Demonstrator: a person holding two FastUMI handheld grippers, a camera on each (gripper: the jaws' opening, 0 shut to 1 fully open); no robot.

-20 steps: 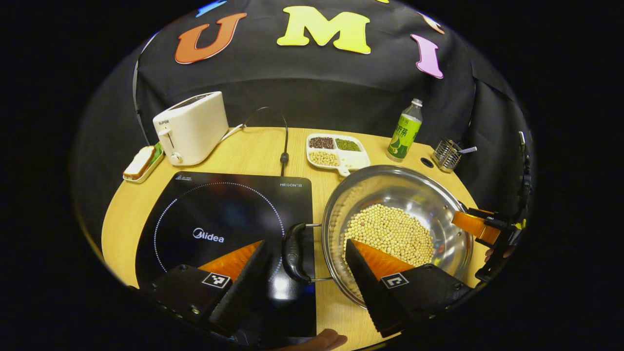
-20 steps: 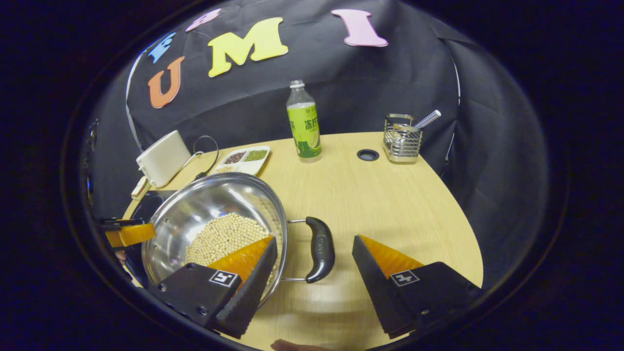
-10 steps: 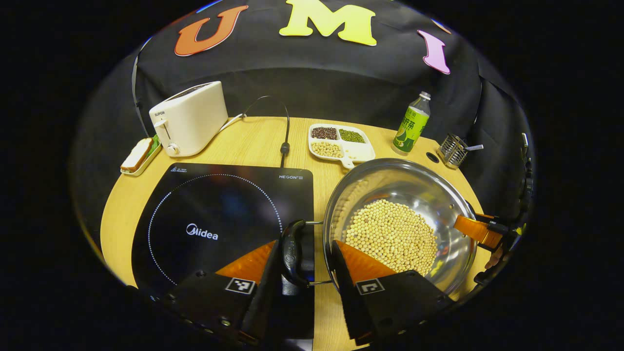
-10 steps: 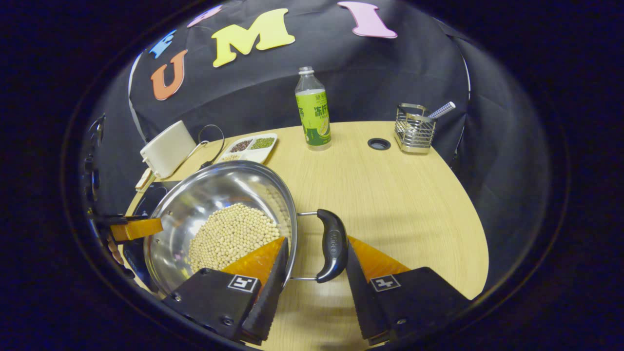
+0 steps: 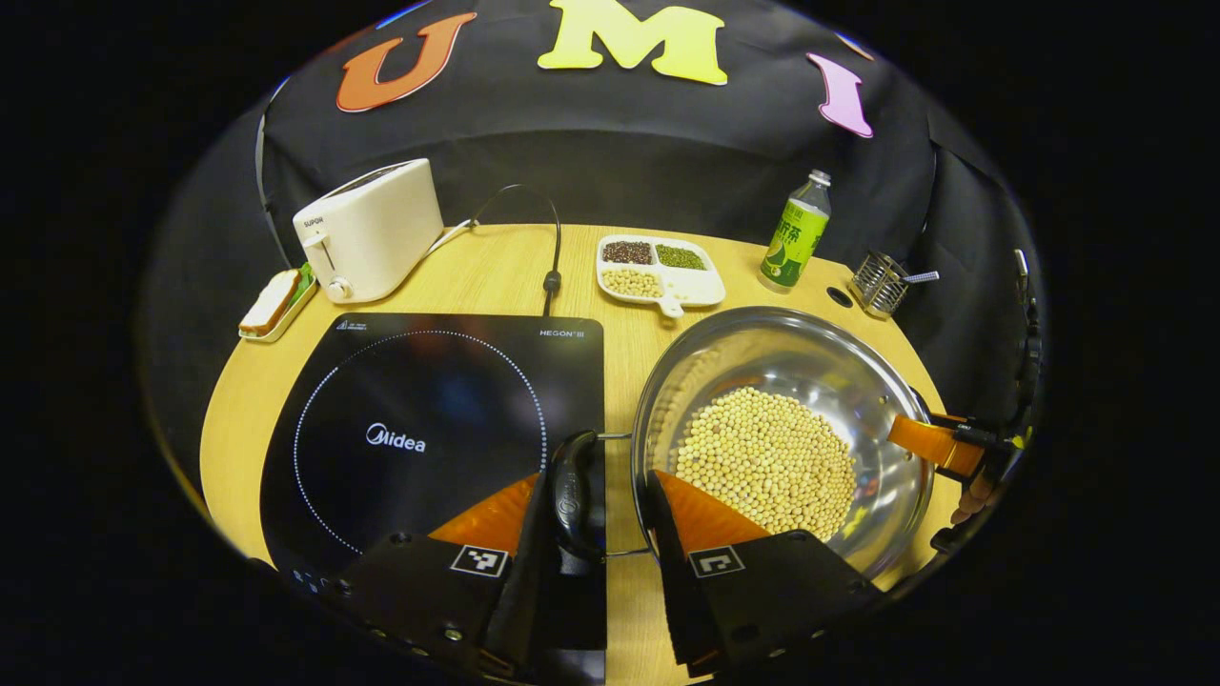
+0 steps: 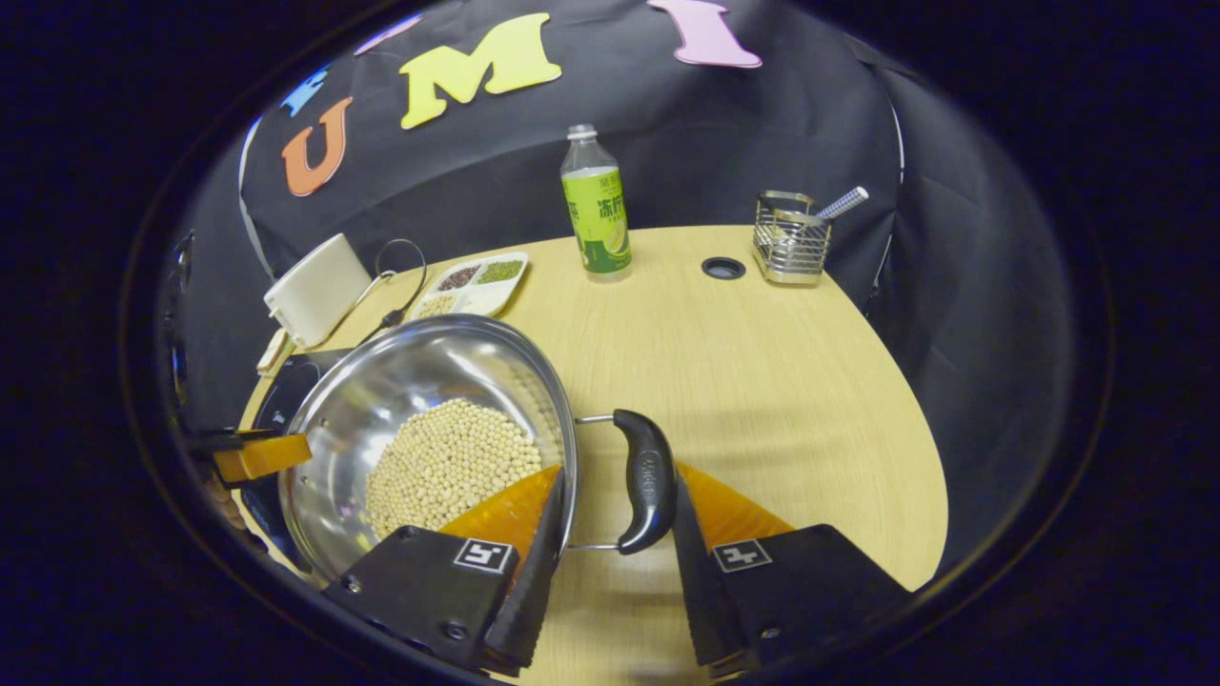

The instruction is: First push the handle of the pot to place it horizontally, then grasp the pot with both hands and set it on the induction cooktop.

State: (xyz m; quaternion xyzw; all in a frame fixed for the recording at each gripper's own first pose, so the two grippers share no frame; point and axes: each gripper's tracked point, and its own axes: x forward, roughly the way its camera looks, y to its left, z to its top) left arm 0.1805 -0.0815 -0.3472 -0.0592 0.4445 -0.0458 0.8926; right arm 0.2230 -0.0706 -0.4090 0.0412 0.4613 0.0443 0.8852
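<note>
the big shiny pot [image 5: 783, 433] is sitting on the wooden table [image 5: 496, 276], just beside the black induction cooktop [image 5: 429, 429], at the cooktop's 3 o'clock side. the pot is not on the cooktop yet. it is holding a heap of little yellow beans [image 5: 767, 457].

in the left gripper view, the left gripper [image 5: 599, 514] is sitting at 6 o'clock and its two fingers are squeezing the pot's near black handle [image 5: 575, 491], one on each side. the other gripper is peeking in at 3 o'clock, at the far rim of the pot.

in the right gripper view, the right gripper [image 6: 615, 510] is sitting at 6 o'clock. its fingers are closing in around the pot's other black handle [image 6: 646, 479]. one finger is pressing the handle's outer side and one is lying along the pot's rim, inside the wire loop. i cannot tell if both are pressing hard.

at 12 o'clock on the table a green bottle [image 6: 595, 217] is standing up, with a white tray of beans [image 5: 658, 274] near it. a white toaster [image 5: 370, 240] is sitting at 10 o'clock.
</note>
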